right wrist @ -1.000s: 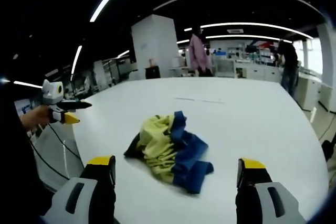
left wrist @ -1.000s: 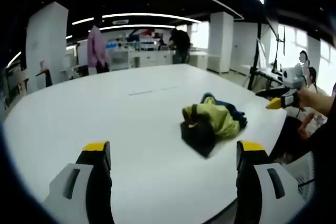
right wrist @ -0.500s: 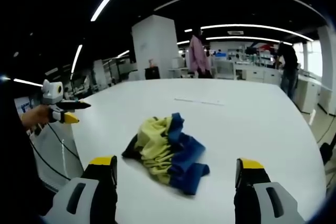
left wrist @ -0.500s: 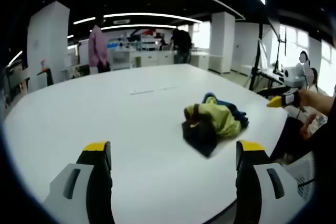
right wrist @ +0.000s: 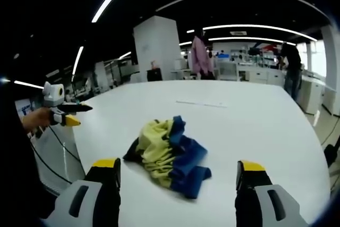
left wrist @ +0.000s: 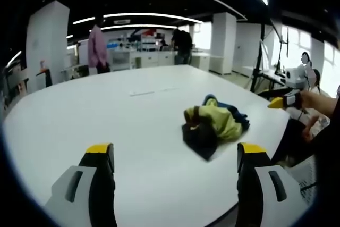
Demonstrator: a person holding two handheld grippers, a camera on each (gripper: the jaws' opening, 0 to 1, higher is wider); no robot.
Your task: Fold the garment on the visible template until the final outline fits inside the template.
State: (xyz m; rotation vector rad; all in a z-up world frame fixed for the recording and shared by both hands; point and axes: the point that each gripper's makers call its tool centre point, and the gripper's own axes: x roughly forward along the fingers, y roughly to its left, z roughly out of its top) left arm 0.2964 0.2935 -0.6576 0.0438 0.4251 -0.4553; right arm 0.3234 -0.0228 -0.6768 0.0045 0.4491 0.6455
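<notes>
A crumpled yellow, blue and dark garment (left wrist: pixel 213 126) lies bunched on the white table (left wrist: pixel 106 115), near its right edge in the left gripper view. My left gripper (left wrist: pixel 175 155) is open, held short of the garment with nothing between its jaws. In the right gripper view the same garment (right wrist: pixel 169 151) lies just ahead of my open right gripper (right wrist: pixel 178 171), which is also empty. The right gripper (left wrist: pixel 284 100) shows at the far right of the left gripper view, held in a hand. Likewise the left gripper (right wrist: pixel 65 111) shows at the left of the right gripper view. A faint line (left wrist: pixel 154 91) marks the table beyond the garment.
The white table (right wrist: pixel 255 115) is broad with rounded edges. Beyond it stand white pillars (right wrist: pixel 155 46), benches with equipment (left wrist: pixel 141 57) and two people (right wrist: pixel 201 54) far back. Cables hang at the table's left edge (right wrist: pixel 50 158) in the right gripper view.
Only small sways of both views; the garment lies as before and both grippers stay open.
</notes>
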